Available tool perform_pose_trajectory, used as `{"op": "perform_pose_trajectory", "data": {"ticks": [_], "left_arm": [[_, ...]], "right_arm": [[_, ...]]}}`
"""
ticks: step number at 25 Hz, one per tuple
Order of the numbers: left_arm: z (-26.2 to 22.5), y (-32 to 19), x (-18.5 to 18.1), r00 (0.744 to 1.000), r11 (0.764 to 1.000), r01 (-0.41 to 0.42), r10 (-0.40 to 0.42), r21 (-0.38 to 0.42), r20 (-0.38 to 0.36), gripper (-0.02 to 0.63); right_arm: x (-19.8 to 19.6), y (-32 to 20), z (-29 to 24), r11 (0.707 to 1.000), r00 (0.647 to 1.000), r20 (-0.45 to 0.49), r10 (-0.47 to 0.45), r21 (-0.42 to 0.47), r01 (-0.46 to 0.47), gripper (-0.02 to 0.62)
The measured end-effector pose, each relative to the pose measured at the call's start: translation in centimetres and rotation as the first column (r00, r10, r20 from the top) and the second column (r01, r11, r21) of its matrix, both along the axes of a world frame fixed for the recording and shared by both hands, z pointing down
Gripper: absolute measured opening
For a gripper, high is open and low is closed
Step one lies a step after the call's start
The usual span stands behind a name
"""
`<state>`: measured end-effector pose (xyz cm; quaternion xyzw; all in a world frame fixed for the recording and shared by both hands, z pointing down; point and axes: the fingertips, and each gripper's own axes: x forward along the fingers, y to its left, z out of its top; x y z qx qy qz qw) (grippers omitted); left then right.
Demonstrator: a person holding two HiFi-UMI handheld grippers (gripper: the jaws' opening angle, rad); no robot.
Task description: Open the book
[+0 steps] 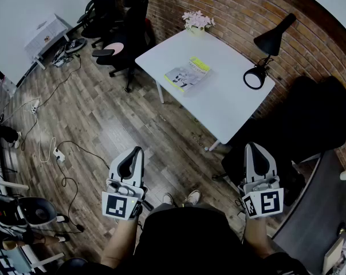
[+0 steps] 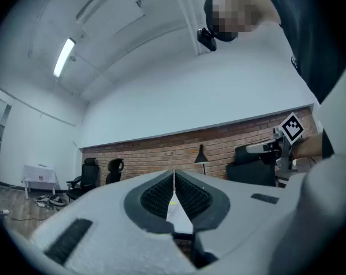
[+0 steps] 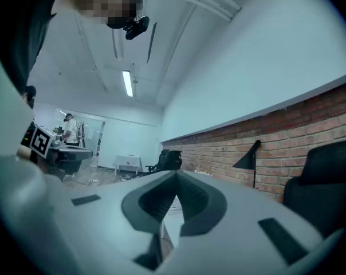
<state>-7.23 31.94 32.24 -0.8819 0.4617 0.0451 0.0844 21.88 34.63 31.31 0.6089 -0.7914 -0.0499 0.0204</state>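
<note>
We're holding the left gripper point(image 1: 138, 151) with its jaws pressed together, nothing between them. The right gripper point(image 1: 251, 146) is clenching the same way, also empty. Both are hanging in the air over the wood floor point(image 1: 104, 119), side by side with our shoes point(image 1: 180, 199) showing between them, and both are pointing toward the white table point(image 1: 224, 105), well apart from it. The book point(image 1: 186, 77) is lying flat on that table, near its left edge, with its cover facing up and neither gripper touching it. A yellow-green item point(image 1: 200, 64) is sitting just beside its far end; we can't tell if it's part of the book. A black desk lamp point(image 1: 266, 55) is standing at the table's right side, flowers point(image 1: 197, 20) are sitting at the far corner by the brick wall point(image 1: 247, 10), and office chairs point(image 1: 124, 42) are standing to the left.
</note>
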Motion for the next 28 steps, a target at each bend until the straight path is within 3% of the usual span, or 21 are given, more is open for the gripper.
{"op": "perform_pose_trajectory", "data": {"ticks": [11, 15, 18, 28], "left_arm": [[0.9, -0.9, 1.9, 1.0, 0.999, 0.029, -0.029, -0.016, 0.007, 0.031], [1.5, -0.8, 1.8, 0.999, 0.999, 0.047, -0.047, -0.022, 0.01, 0.031], [2.0, -1.3, 1.1, 0.998, 0.997, 0.064, -0.063, -0.034, 0.013, 0.031], [5.1, -9.1, 1.6, 1.0, 0.995, -0.012, 0.013, -0.095, 0.013, 0.031]], "right_arm": [[2.0, -1.3, 1.1, 0.999, 0.999, 0.009, -0.033, -0.012, 0.033, 0.014], [1.1, -2.0, 1.9, 0.99, 0.984, 0.114, -0.138, -0.019, 0.141, 0.014], [-0.3, -3.0, 2.3, 0.981, 0.977, 0.105, -0.186, -0.034, 0.19, 0.014], [-1.6, -8.7, 4.0, 0.988, 0.989, 0.069, -0.131, -0.078, 0.136, 0.014]]}}
